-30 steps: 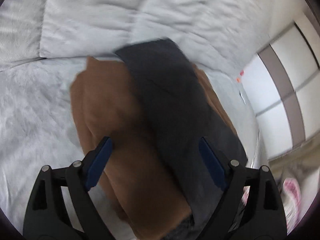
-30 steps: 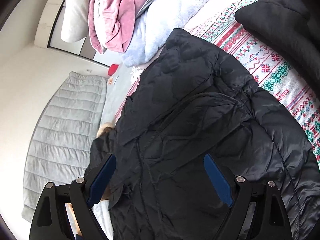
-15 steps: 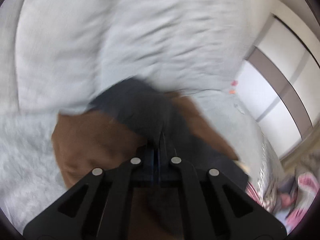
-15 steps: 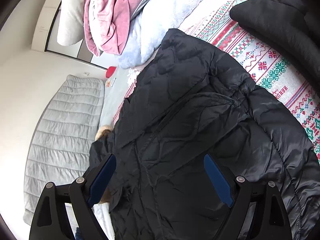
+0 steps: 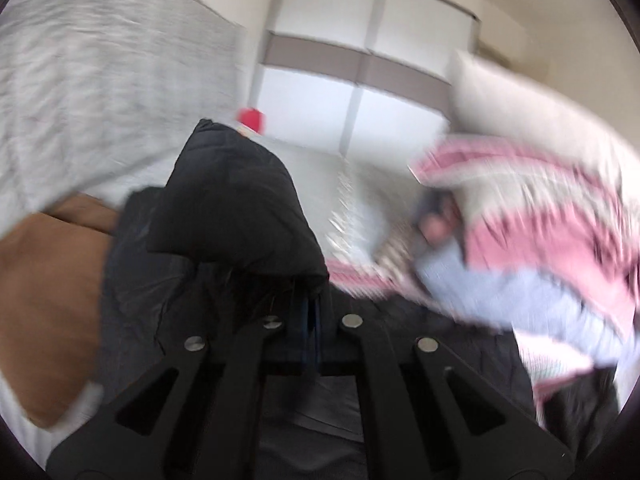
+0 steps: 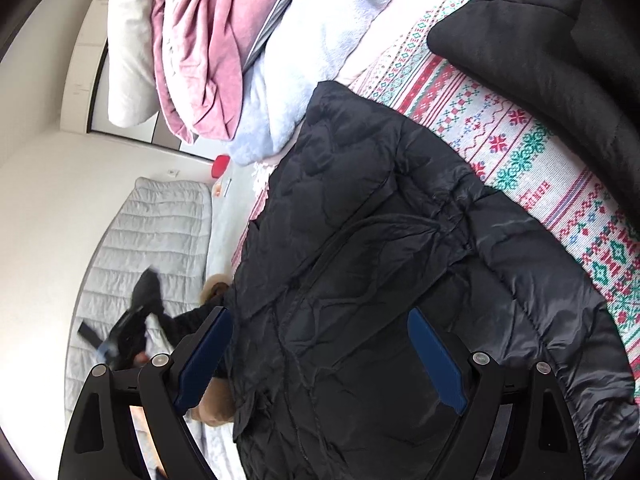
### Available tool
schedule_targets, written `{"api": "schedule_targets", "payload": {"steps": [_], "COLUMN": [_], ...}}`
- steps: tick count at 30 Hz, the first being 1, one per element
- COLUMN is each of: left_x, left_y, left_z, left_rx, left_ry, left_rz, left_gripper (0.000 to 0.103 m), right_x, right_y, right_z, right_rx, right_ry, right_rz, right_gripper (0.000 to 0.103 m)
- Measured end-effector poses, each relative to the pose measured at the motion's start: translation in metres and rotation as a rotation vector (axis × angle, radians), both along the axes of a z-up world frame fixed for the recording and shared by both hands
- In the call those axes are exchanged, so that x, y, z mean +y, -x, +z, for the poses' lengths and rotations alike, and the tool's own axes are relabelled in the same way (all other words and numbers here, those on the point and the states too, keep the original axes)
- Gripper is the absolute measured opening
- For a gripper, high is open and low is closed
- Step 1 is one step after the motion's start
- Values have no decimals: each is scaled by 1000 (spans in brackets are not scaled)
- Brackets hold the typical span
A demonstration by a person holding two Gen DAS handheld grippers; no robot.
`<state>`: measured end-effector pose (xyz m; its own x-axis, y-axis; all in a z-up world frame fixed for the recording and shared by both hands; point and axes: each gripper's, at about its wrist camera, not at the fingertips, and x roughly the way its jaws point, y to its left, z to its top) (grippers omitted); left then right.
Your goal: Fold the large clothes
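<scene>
A large black quilted puffer jacket [image 6: 400, 280] lies spread on the patterned bed cover [image 6: 520, 148]. My left gripper [image 5: 310, 316] is shut on a black sleeve of the jacket [image 5: 236, 200] and holds it lifted; the view is blurred. In the right wrist view that lifted sleeve [image 6: 146, 286] and the left gripper [image 6: 124, 336] show at the lower left. My right gripper [image 6: 320, 356] is open and empty, hovering just above the jacket's body.
A brown fur-trimmed part [image 5: 48, 312] lies at the left beside the jacket. Pink, white and light blue bedding [image 6: 224, 48] is piled at the back. Another black garment [image 6: 532, 40] lies at the far right. A grey quilted mattress [image 6: 152, 248] and a red object [image 6: 221, 166] are beyond.
My left gripper closed on the black sleeve and lifted it up and across, swinging the view toward the wardrobe. My right gripper stayed open and drifted slightly over the jacket.
</scene>
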<state>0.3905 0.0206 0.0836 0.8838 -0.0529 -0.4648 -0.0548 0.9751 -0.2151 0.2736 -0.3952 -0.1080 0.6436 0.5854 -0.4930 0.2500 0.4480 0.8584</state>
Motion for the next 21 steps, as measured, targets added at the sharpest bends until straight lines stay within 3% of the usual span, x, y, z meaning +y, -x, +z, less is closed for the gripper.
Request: {"api": "schedule_targets", "payload": {"steps": [3, 5, 8, 14, 17, 21], "left_x": [-45, -66, -75, -52, -33, -41], "left_y": [-21, -37, -47, -37, -30, -17], "left_z": [-43, -75, -106, -106, -98, -92], "left_rx": [114, 233, 360, 386, 366, 345], "left_ry": [-26, -30, -4, 107, 200, 207], "left_rz": [-85, -139, -153, -188, -187, -245], "left_gripper": [4, 6, 10, 27, 38, 50], "right_x": [-6, -8, -10, -8, -7, -8], "right_y": [-1, -1, -2, -1, -1, -2], "right_z": [-3, -5, -7, -2, -3, -6], "right_rx": [9, 17, 19, 2, 11, 22], "right_ry": [-9, -10, -24, -16, -10, -23], "right_rz": [-9, -14, -7, 5, 4, -5], "right_gripper": [91, 91, 91, 91, 91, 91]}}
